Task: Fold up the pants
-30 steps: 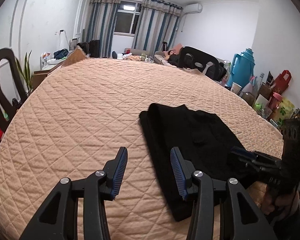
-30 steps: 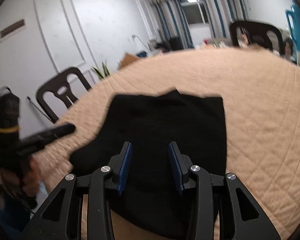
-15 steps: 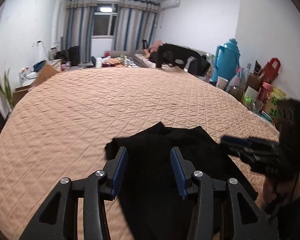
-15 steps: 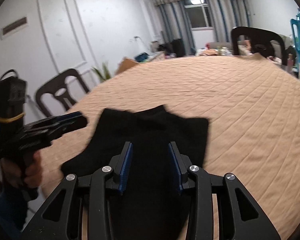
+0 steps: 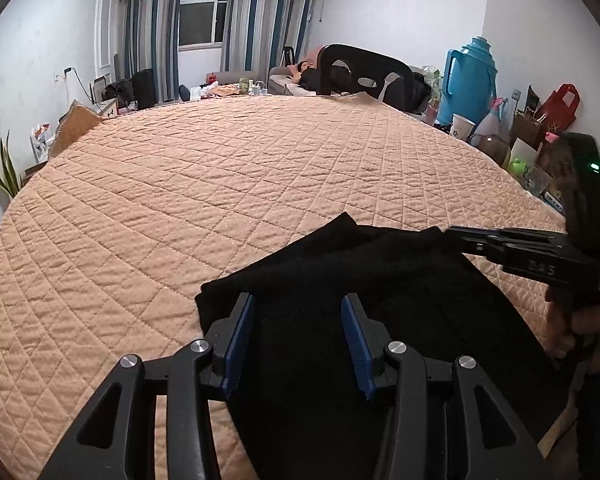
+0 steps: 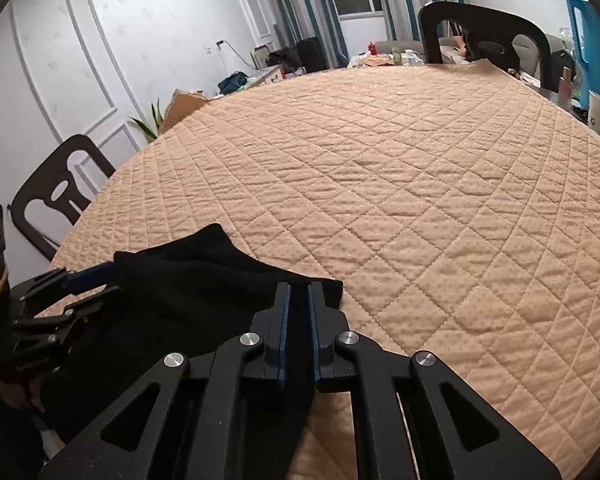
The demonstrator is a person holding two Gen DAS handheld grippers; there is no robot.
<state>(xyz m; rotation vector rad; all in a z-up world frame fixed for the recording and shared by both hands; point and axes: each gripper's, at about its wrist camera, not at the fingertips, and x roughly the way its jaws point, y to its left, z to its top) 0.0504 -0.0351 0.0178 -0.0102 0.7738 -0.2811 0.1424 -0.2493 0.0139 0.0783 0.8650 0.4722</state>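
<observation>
Table cover: a quilted peach cloth is spread over the whole table.
Chairs: black chairs are set at its edges.
Right wall: a blue thermos and red bag are seen.

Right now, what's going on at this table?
A person is folding black pants on a table under a quilted peach cover, a handheld gripper in each hand. The right gripper has just been closing and is now shut on the pants' far right corner. The left gripper hovers open over the left side, gripping nothing.
</observation>
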